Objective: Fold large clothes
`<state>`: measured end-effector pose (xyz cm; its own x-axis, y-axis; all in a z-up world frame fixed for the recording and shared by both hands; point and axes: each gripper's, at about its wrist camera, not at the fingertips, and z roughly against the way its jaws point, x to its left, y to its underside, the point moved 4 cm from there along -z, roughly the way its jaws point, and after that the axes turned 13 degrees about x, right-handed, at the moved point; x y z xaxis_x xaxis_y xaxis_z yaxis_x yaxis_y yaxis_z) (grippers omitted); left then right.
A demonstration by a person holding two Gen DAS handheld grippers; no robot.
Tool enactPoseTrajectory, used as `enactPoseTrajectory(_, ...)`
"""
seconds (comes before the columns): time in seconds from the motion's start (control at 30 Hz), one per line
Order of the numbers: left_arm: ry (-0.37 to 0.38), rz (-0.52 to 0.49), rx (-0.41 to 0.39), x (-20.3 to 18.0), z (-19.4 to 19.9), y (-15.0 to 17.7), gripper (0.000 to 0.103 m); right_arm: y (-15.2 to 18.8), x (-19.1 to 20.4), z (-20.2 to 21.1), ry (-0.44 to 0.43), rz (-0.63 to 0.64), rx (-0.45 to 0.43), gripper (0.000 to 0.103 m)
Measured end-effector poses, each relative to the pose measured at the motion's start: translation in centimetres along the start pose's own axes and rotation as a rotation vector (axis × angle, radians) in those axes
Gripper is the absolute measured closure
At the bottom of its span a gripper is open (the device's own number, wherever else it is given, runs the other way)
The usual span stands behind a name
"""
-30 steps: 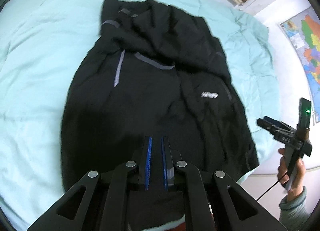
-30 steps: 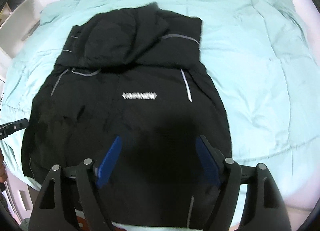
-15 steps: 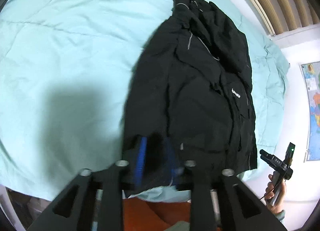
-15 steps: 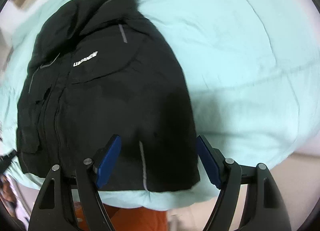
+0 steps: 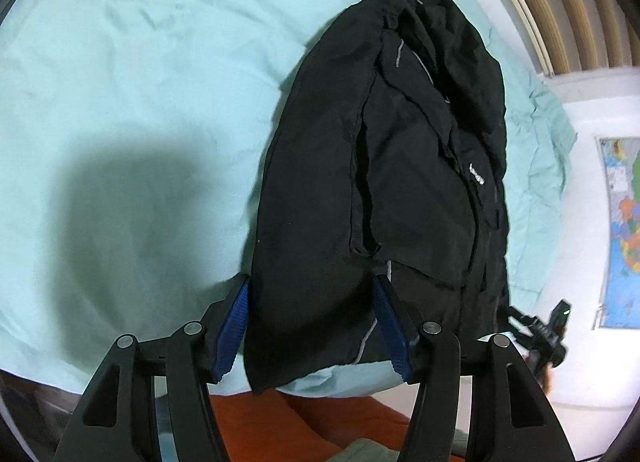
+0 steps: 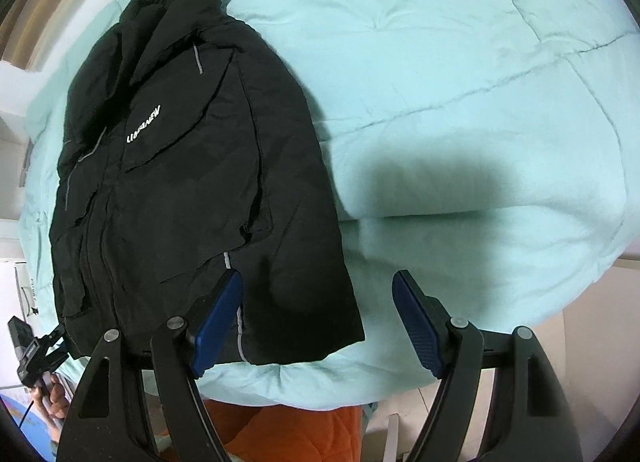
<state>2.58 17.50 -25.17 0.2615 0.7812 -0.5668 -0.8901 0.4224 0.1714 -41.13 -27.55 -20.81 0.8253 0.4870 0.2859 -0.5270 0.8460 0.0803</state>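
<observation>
A black jacket (image 5: 400,181) with grey trim and a white chest logo lies spread flat on a pale teal bedspread (image 5: 120,101), its hem towards me. My left gripper (image 5: 312,282) hovers over the hem's left corner. Its jaws are opening, with cloth lying between the blue pads (image 5: 234,326), which are not pressing on it. In the right wrist view the jacket (image 6: 180,181) fills the left half. My right gripper (image 6: 318,276) stands open over the hem's right corner, one pad (image 6: 216,318) above the cloth and the other over bare bedspread (image 6: 480,101).
The bed's near edge runs just under both grippers, with orange cloth (image 5: 320,422) below it. A slatted wooden headboard (image 5: 560,1) and a wall map (image 5: 624,229) lie to the right. Each gripper shows small in the other's view, the right one (image 5: 536,326) and the left one (image 6: 56,344).
The left gripper's jaws went from shut to apart. Both grippers swung outward from the jacket's middle and sank towards the hem corners, left to the left corner, right to the right.
</observation>
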Motion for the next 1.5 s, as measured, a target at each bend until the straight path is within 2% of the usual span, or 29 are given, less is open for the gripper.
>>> enactPoseTrajectory(0.1,0.016,-0.034,0.045,-0.2,-1.0,-0.3,0.041,-0.3,0.4,-0.8,-0.034,0.041,0.009,0.024)
enactPoseTrajectory(0.2,-0.024,-0.067,0.065,-0.5,-1.5,-0.5,0.041,-0.7,1.3,-2.5,0.033,0.081,0.027,0.024)
enactPoseTrajectory(0.27,-0.023,-0.076,0.063,-0.8,-1.3,-0.7,0.043,-0.7,1.6,-3.7,0.036,0.098,0.054,0.024)
enactPoseTrajectory(0.3,-0.022,-0.084,0.055,-1.0,-1.2,-0.6,0.044,-0.5,1.7,-4.1,0.022,0.105,0.066,0.032)
enactPoseTrajectory(0.33,-0.019,-0.094,0.054,-1.1,-1.0,-0.5,0.052,-0.4,1.8,-4.2,0.001,0.111,0.073,0.043)
enactPoseTrajectory(0.4,-0.011,-0.126,0.043,-1.8,-0.5,-0.2,0.061,-0.2,2.0,-4.0,-0.032,0.116,0.067,0.05)
enactPoseTrajectory(0.5,0.016,-0.169,0.027,-2.7,0.1,-0.1,0.066,0.0,2.2,-3.5,-0.057,0.13,0.06,0.062)
enactPoseTrajectory(0.67,0.084,-0.173,0.067,-3.2,-0.9,-1.1,0.066,-0.8,2.9,-4.3,-0.071,0.149,0.11,0.062)
enactPoseTrajectory(0.73,0.106,-0.155,0.092,-2.7,-1.5,-1.4,0.062,-1.2,2.6,-5.0,-0.082,0.131,0.137,0.056)
enactPoseTrajectory(0.9,0.121,-0.121,0.103,-2.2,-2.7,-2.2,0.06,-1.6,1.1,-6.6,-0.168,0.049,0.175,0.055)
enactPoseTrajectory(1.0,0.124,-0.165,0.061,-3.5,-1.7,-2.4,0.086,-1.6,1.7,-5.4,-0.187,0.053,0.144,0.073)
enactPoseTrajectory(1.03,0.14,-0.178,0.049,-4.1,-1.3,-2.6,0.088,-1.6,1.9,-4.5,-0.189,0.063,0.122,0.084)
enactPoseTrajectory(1.07,0.151,-0.191,0.036,-4.7,-0.8,-2.8,0.088,-1.7,2.5,-3.3,-0.194,0.079,0.09,0.087)
enactPoseTrajectory(1.27,0.174,-0.299,-0.059,-9.3,2.5,-4.9,0.089,-4.0,4.9,2.7,-0.199,0.141,-0.028,0.088)
enactPoseTrajectory(1.5,0.2,-0.35,-0.227,-13.4,7.0,-9.4,0.088,-9.8,8.9,9.8,-0.243,0.207,-0.18,0.088)
